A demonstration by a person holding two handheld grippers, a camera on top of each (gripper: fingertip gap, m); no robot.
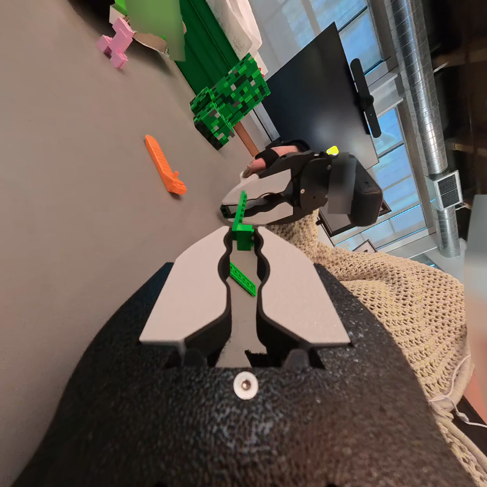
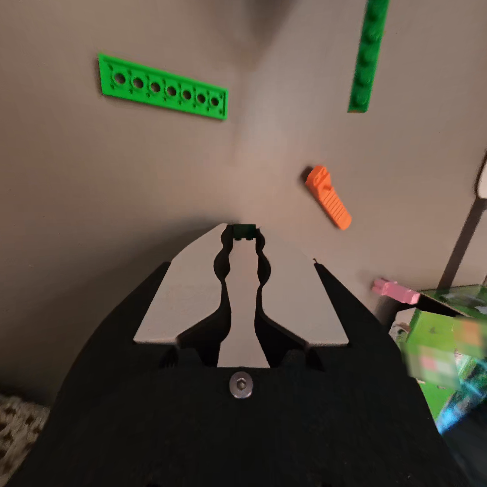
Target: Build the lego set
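Observation:
My left gripper (image 1: pixel 242 233) is shut on a green brick (image 1: pixel 243 241) with a long green plate (image 1: pixel 240 208) sticking out past the fingertips. That plate also shows in the right wrist view (image 2: pixel 367 55), at the top right. My right gripper (image 2: pixel 243 230) is shut on a small dark green brick (image 2: pixel 243 232). In the left wrist view the right gripper (image 1: pixel 227 210) hovers just beyond the long plate, close to it, above the table. A light green plate with holes (image 2: pixel 163 87) lies underside up on the grey table (image 2: pixel 79 171); it also shows between the left fingers (image 1: pixel 243 279).
An orange brick separator (image 1: pixel 164 166) (image 2: pixel 328 197) lies on the table. A finished green pixel-pattern model (image 1: pixel 229 102) and a pink model (image 1: pixel 116 42) (image 2: pixel 396 292) stand farther off. A green box (image 2: pixel 445 340) sits at the right. A knitted sleeve (image 1: pixel 382 303) is near the left gripper. The grippers' ends are close to 12 cm from one another. The orange brick separator (image 2: pixel 328 197) sits 8 cm or so from the ends of my right fingers. Look for it in the left wrist view (image 1: pixel 168 170) too.

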